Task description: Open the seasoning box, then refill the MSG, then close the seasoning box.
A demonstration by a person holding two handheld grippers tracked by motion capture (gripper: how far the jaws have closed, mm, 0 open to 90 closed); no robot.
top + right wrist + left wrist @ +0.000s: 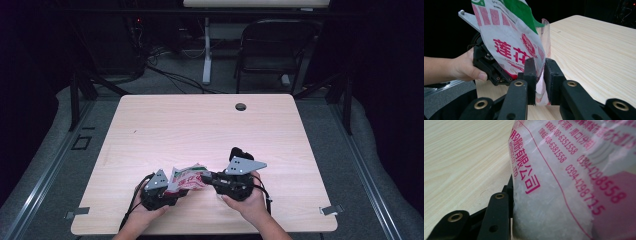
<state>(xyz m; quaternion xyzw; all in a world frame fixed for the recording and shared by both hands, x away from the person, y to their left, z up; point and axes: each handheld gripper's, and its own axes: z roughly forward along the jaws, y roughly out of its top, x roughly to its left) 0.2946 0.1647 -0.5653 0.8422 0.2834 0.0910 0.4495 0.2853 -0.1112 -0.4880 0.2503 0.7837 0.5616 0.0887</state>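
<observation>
I hold the plastic bag (187, 178) up between my two tongs. My left gripper (176, 192) clamps its left end; my right gripper's (539, 75) narrow jaws straddle its right edge, the pads barely apart from the film.

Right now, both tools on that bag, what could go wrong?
1. The right tool has only the bag edge between its jaws, and a gap shows; the edge may slip out.
2. The bag holds white crystals; pulling the tools apart could tear it and spill them on the table.
</observation>
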